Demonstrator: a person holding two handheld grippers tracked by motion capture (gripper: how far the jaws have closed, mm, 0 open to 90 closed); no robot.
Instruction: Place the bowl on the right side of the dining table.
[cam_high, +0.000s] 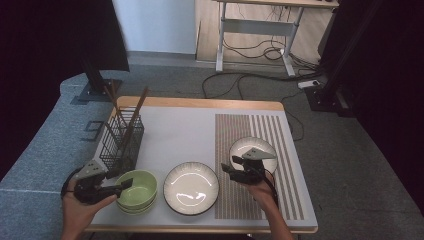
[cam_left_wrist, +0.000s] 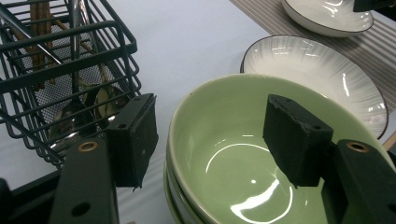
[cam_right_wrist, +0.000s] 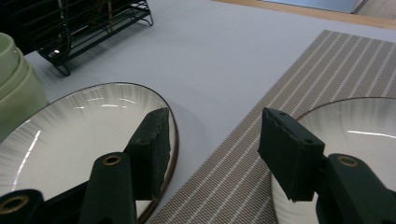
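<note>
A stack of green bowls (cam_high: 137, 191) stands at the table's front left. My left gripper (cam_high: 125, 184) is open at the stack's left side. In the left gripper view the top green bowl (cam_left_wrist: 233, 121) has its near rim between the jaws of my left gripper (cam_left_wrist: 210, 140), one jaw outside, one over the inside, neither pressing. A large white ribbed plate (cam_high: 191, 187) lies in the middle front. My right gripper (cam_high: 229, 164) is open between that large plate (cam_right_wrist: 74, 135) and a smaller white plate (cam_right_wrist: 355, 126), with nothing held between the jaws of the right gripper (cam_right_wrist: 212, 149).
A black wire basket (cam_high: 122, 140) holding chopsticks and spoons stands behind the bowls, close to the left gripper. A striped brown placemat (cam_high: 250, 200) covers the table's right part and bears the smaller plate (cam_high: 252, 150). A desk and cables are on the floor beyond.
</note>
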